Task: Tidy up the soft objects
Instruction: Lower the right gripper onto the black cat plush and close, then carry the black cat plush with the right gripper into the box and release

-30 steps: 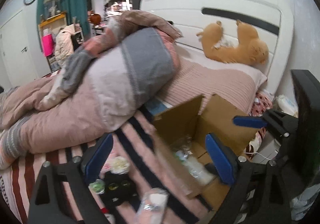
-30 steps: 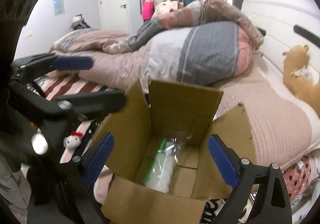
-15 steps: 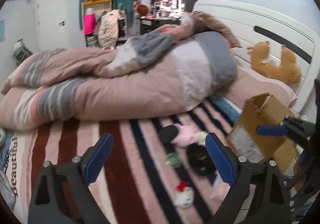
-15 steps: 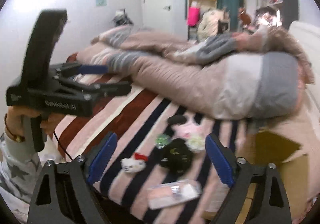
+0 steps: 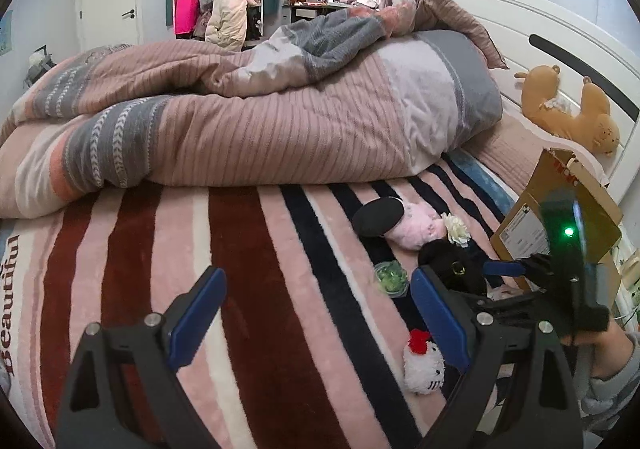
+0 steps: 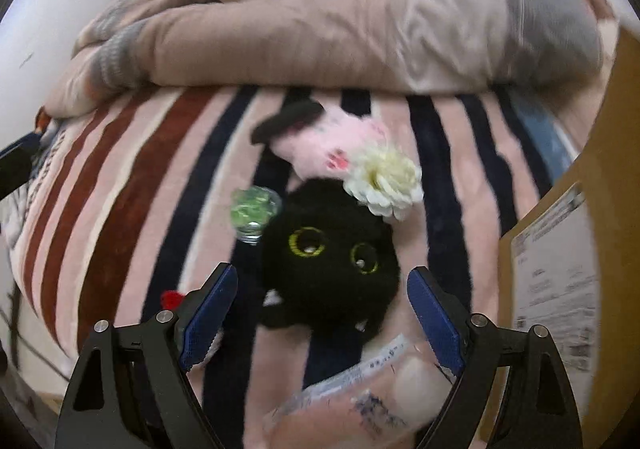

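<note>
Both views have swung off the cardboard box onto the striped blanket. My right gripper tips steeply down; its jaws have just been closing yet stay spread, empty, around the black plush at lower centre. My left gripper stands wide, empty, over bare stripes. Farther up lies the pink plush.
</note>
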`<state>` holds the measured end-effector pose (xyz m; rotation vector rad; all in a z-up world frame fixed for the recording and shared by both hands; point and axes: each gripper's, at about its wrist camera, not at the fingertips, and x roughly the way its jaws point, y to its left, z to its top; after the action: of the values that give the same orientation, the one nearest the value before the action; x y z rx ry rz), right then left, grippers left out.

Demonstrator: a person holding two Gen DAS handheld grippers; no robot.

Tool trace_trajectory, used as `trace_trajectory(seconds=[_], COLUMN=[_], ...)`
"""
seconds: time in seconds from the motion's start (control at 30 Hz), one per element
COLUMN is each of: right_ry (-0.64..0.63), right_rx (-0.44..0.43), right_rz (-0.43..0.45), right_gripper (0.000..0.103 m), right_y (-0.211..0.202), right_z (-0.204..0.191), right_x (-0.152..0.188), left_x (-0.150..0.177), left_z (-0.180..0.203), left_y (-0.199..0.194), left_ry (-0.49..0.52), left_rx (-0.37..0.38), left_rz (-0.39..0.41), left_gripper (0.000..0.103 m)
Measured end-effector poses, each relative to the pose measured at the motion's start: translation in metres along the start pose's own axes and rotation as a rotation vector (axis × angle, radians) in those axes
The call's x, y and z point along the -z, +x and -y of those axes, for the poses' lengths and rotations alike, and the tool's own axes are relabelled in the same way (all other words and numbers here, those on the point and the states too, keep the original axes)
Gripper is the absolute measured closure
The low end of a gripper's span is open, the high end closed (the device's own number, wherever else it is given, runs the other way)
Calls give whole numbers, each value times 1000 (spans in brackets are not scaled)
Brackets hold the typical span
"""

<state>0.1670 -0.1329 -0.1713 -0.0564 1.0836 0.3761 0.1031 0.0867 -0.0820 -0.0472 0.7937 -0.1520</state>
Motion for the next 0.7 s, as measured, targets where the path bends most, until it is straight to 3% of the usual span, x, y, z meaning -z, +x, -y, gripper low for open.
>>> trace_trajectory(seconds=[0.07,0.1,0.23,0.4,0.6,0.63,0.7], right_ry=[7,4,-36,-79,-158,-175,-203], right_rx=[-9,-28,-32,-146,-301,-326,-354], right_rz=[-11,-16,17,72,215,249,304], right_gripper=[20,31,41,42,42,42,42], right_y=[6,8,-3,-35,-103,-118,-140], right_z=[3,4,-1,-11,-28,-30,-33], right_x=[0,1,5,11,11,11,12], left_x=[-1,-1,-5,-14,-29,-33,-42], left_z=[2,4,17,43,83,91,108], left_y=[3,4,6,0,-22,-28,-39], left_ry=[-3,-2,21,48,80,87,96], left_rx=[21,32,57,139,241,258,299], left_rz=[-7,-12,-24,-35,-23,-14,-1], left_gripper=[11,11,11,11,12,14,30])
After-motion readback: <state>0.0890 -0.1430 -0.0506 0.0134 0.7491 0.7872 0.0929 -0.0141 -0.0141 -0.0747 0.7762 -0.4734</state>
